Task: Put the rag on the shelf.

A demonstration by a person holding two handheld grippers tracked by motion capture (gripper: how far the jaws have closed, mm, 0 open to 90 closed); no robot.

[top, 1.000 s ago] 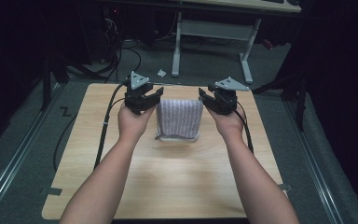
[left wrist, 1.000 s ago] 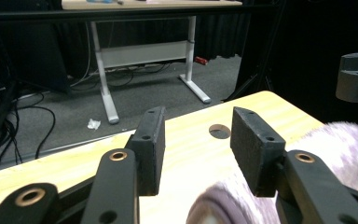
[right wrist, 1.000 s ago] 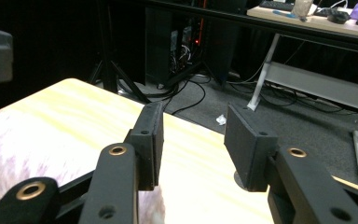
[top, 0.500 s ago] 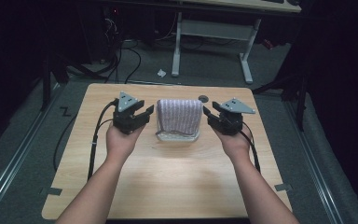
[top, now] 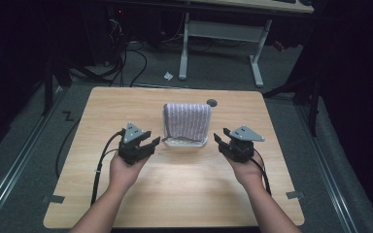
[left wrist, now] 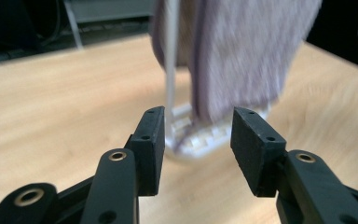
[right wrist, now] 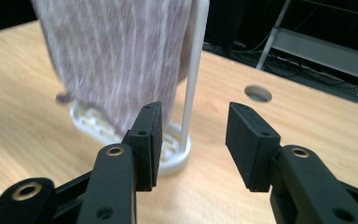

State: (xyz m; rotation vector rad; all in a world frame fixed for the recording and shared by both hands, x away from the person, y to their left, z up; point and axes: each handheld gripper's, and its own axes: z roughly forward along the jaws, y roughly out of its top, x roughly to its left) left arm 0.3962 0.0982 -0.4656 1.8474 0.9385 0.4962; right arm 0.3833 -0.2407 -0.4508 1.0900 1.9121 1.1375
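We are holding the left gripper (top: 147,144) and right gripper (top: 222,141) spread and empty, flanking the towel (top: 187,120), roughly equally near. It is hanging on what looks like a white rack (top: 188,142), just ahead.

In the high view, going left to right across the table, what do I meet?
Left gripper → striped cloth hung on a white rack → right gripper, both with fingers apart.

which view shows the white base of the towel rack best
The right gripper view: the white base sits close, its slots and the upright post sharp beside the towel. The left gripper view catches part of it, blurred, past the jaws. The high view shows it as a thin white strip under the towel.
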